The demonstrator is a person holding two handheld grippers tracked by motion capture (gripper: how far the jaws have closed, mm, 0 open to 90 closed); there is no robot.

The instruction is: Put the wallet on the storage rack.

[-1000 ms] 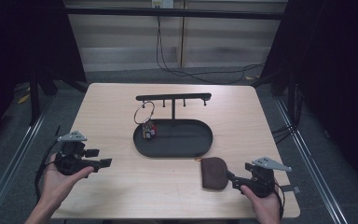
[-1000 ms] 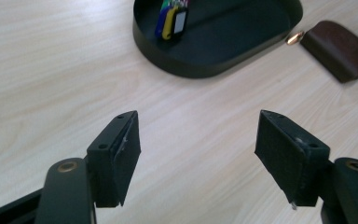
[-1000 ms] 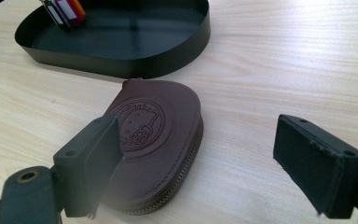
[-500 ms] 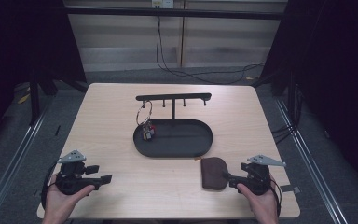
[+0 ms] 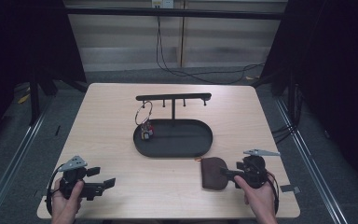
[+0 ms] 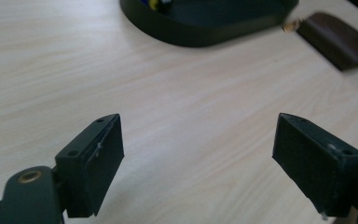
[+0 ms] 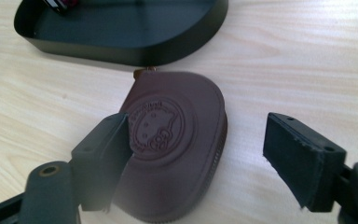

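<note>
Brown pouch (image 5: 213, 173) lies flat on desk (image 5: 107, 121), at about 5 o'clock from the black oval tray (image 5: 173, 150), just off its near rim. Embossed round emblem faces up. Right gripper (image 7: 193, 154) low over the pouch, jaws wide and just been closing a little; pouch sits between them, pads not pressing. Left gripper (image 6: 198, 154) at 7 o'clock of the desk, jaws just opened fully, bare wood between them. Ring with small charms (image 5: 144, 123) hangs at the tray's left end.
</note>
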